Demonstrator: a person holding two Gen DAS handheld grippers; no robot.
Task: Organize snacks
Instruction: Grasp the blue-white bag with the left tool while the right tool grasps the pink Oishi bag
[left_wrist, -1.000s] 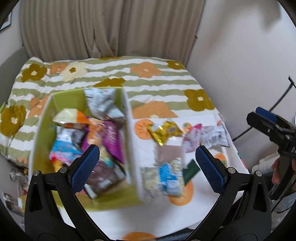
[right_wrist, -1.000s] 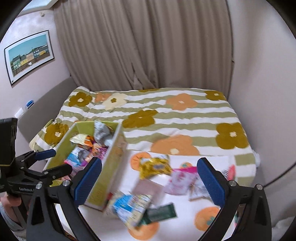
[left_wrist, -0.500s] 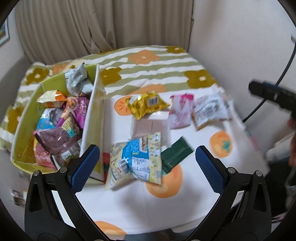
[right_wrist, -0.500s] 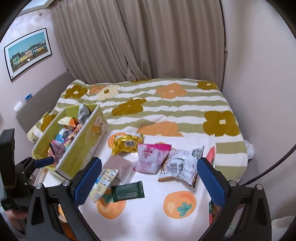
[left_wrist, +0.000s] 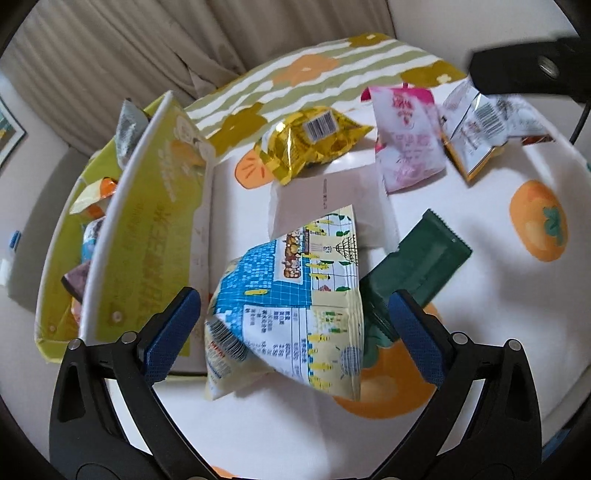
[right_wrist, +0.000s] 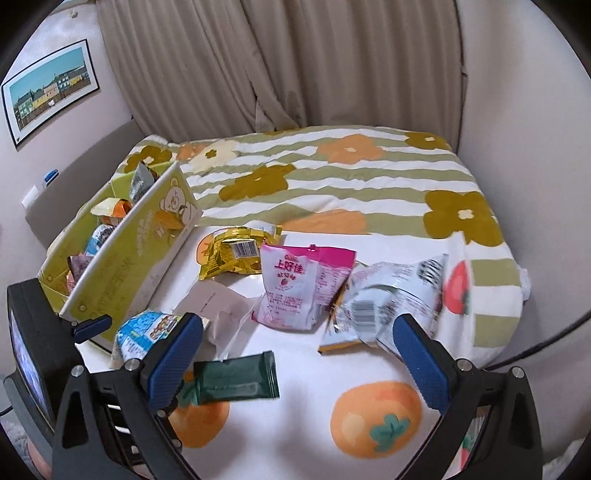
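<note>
My left gripper (left_wrist: 293, 332) is open, its jaws on either side of a blue-and-cream snack bag (left_wrist: 291, 306) lying on the white cloth; it also shows in the right wrist view (right_wrist: 142, 334). A dark green bar (left_wrist: 413, 266) lies just right of it. A yellow-green box (left_wrist: 140, 236) holding several snacks stands to the left. A gold bag (left_wrist: 310, 142), a pink bag (left_wrist: 404, 147) and a white-silver bag (left_wrist: 480, 136) lie farther back. My right gripper (right_wrist: 297, 363) is open and empty above the cloth, near the green bar (right_wrist: 236, 380) and the white-silver bag (right_wrist: 384, 302).
A flat white packet (left_wrist: 332, 206) lies between the gold bag and the blue bag. The cloth with orange fruit prints (right_wrist: 373, 421) covers the near end of a striped flowered bed (right_wrist: 332, 173). Curtains and walls stand behind. The left gripper's body (right_wrist: 33, 354) shows at the left.
My left gripper has moved forward and down from over the box to the blue-and-cream bag, which now sits between its jaws. My right gripper has come closer to the loose snacks.
</note>
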